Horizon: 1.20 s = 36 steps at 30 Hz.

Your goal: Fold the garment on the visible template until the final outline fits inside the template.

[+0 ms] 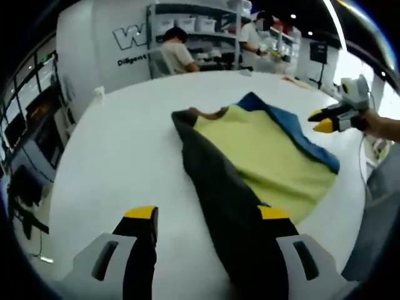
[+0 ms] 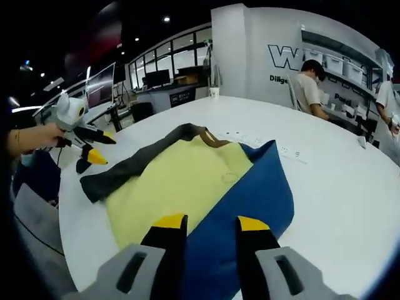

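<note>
Both sets of fingers are held open, nothing gripped. The left gripper (image 1: 209, 219) is poised over the garment (image 1: 262, 156)'s dark sleeve (image 1: 219, 187), the right gripper (image 2: 209, 226) over its blue sleeve (image 2: 250, 200); a shallow pinch could drag the garment askew on the tabletop (image 1: 125, 150).

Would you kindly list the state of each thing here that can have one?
Garment: spread flat on the white table, not yet folded.
Grey sleeve: stretched out straight.
Blue sleeve: lying flat.
Left gripper: open, above the grey sleeve.
Right gripper: open, above the blue sleeve.
</note>
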{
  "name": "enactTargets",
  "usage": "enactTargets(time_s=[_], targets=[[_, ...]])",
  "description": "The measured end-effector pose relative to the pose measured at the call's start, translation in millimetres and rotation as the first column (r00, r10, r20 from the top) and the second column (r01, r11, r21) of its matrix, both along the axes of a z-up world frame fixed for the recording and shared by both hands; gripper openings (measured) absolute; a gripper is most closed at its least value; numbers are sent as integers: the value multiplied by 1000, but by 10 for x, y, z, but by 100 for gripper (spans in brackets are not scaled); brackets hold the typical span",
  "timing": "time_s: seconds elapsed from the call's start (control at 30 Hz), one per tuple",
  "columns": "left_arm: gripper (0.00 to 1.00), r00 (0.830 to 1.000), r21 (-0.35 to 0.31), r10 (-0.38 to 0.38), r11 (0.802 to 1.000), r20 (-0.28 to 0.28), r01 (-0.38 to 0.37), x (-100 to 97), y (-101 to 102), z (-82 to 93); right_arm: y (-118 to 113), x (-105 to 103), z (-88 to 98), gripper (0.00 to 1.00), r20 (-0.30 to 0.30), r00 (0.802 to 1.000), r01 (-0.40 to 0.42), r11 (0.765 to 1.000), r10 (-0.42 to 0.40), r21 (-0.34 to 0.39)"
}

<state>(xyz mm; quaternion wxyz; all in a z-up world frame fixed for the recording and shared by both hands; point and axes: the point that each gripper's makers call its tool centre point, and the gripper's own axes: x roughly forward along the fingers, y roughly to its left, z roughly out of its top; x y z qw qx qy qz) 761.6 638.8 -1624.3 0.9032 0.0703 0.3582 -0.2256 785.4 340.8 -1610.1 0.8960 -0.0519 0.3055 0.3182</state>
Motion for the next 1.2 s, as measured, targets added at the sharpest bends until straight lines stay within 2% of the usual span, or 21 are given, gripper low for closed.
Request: enactTargets(time_s=[0.1, 0.13, 0.2, 0.33, 0.37, 0.43, 0.5, 0.6, 0.8, 0.93, 0.97, 1.1, 1.2], targets=[[60, 1000, -19, 1, 1000, 0, -1, -56, -2, -17, 1, -91, -57, 24, -13, 1000, -11, 1000, 10, -11], [60, 1000, -17, 0, 1000, -16, -1, -144, 24, -75, 13, -172, -146, 24, -29, 999, -24, 999, 23, -24], [59, 1000, -15, 0, 1000, -24, -1, -187, 40, -99, 21, -220, -162, 24, -37, 999, -25, 999, 24, -25], [50, 999, -31, 19, 999, -51, -21, -299, 99, -174, 43, -340, -226, 23, -52, 998, -34, 999, 33, -32], [49, 997, -39, 40, 998, -62, -42, -352, 99, -183, 54, -392, -290, 23, -60, 998, -36, 999, 34, -36], [48, 995, -56, 37, 998, -92, -42, -606, 92, -285, 123, -569, -376, 23, -84, 995, -49, 998, 45, -47], [47, 994, -64, 45, 997, -103, -52, -663, 81, -257, 137, -597, -421, 23, -86, 995, -54, 997, 49, -57], [44, 992, -89, 69, 993, -110, -79, -668, 106, -288, 150, -672, -458, 22, -78, 995, -72, 993, 65, -97], [33, 987, -125, 102, 985, -127, -118, -751, 55, -310, 164, -771, -466, 19, -76, 995, -76, 990, 67, -117], [28, 979, -147, 120, 978, -168, -145, -817, 15, -380, 121, -786, -492, 17, -78, 996, -58, 990, 48, -126], [26, 972, -170, 123, 973, -202, -159, -850, -16, -398, 112, -783, -501, 17, -78, 996, -57, 989, 46, -133], [11, 966, -166, 125, 972, -226, -165, -816, 8, -430, 119, -784, -546, 13, -69, 995, -86, 981, 75, -173], [0, 962, -177, 132, 968, -241, -177, -825, -3, -422, 126, -780, -550, 4, -73, 994, -87, 984, 77, -157]])
